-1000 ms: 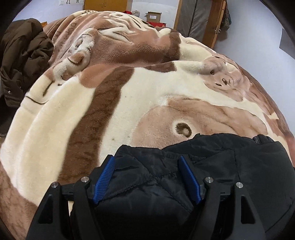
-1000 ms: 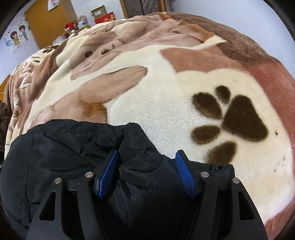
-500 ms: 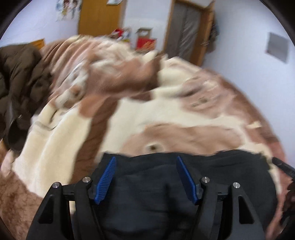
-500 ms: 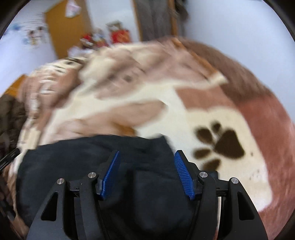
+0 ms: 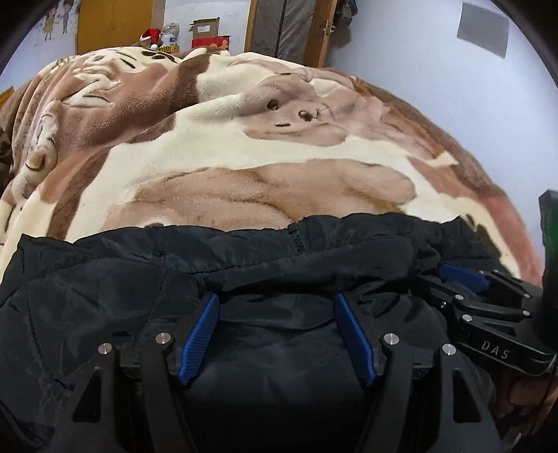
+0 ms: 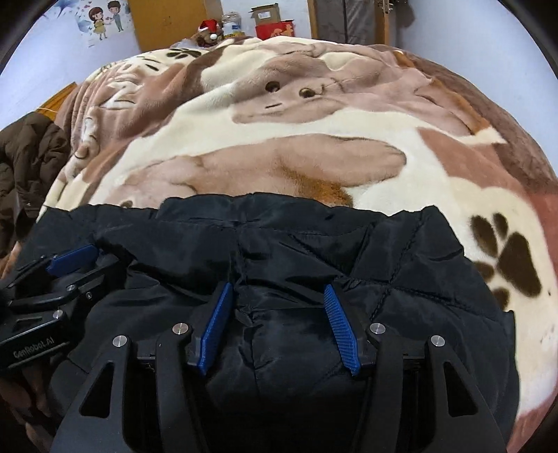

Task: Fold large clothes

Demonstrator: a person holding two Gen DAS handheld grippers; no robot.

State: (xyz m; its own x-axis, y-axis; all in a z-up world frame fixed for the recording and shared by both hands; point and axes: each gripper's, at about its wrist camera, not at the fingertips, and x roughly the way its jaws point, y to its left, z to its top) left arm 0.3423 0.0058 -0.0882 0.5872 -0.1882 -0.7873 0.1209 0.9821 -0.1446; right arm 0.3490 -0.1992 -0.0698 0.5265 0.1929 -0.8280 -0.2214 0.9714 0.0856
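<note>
A black quilted jacket lies folded on the bed's plush blanket, near the front edge; it also shows in the right wrist view. My left gripper is open, its blue pads spread over the jacket's top layer with nothing pinched. My right gripper is open too, jaws apart above the jacket's right half. Each gripper shows in the other's view: the right one at the left wrist view's right edge, the left one at the right wrist view's left edge.
A brown and cream animal-print blanket covers the bed. A dark brown coat lies heaped at the bed's left side. Boxes, a Santa hat and wooden doors stand beyond the far end. A pale wall runs along the right.
Both grippers have lifted and drawn back toward the middle of the jacket, staying open. The views swung upward through a blur, and each gripper now shows in the other's view.
</note>
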